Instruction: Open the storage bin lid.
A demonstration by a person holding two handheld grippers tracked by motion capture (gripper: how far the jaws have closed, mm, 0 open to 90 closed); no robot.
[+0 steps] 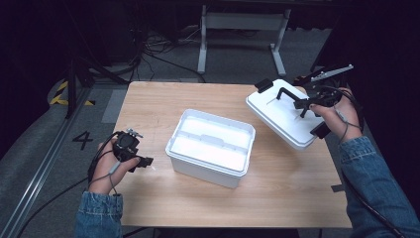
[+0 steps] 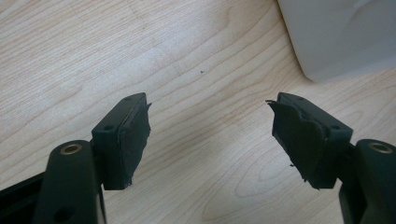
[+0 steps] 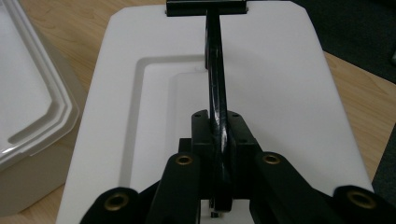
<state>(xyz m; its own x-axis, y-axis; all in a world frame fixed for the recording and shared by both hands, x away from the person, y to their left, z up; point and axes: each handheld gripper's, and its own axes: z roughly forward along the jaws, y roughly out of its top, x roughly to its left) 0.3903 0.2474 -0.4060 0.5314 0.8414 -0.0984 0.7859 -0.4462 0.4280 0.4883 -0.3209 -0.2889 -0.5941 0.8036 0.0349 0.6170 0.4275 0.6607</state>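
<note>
Your table (image 1: 148, 104) carries the open box (image 1: 210, 148) at its centre. At about two o'clock from the box, the lid (image 1: 282, 116) hangs tilted, seemingly clear of the wood. Your right gripper (image 1: 303, 105) is clamped on the lid's black handle (image 3: 215, 70). At nine o'clock, your left gripper (image 1: 146, 162) rests with jaws spread, holding nothing.

This looks like a lab or test workshop. A plain wooden table (image 1: 148, 104) stands on grey carpet with cables (image 1: 148, 49) trailing across it. Hazard tape (image 1: 62, 94) and a painted number four (image 1: 82, 140) mark the floor.
</note>
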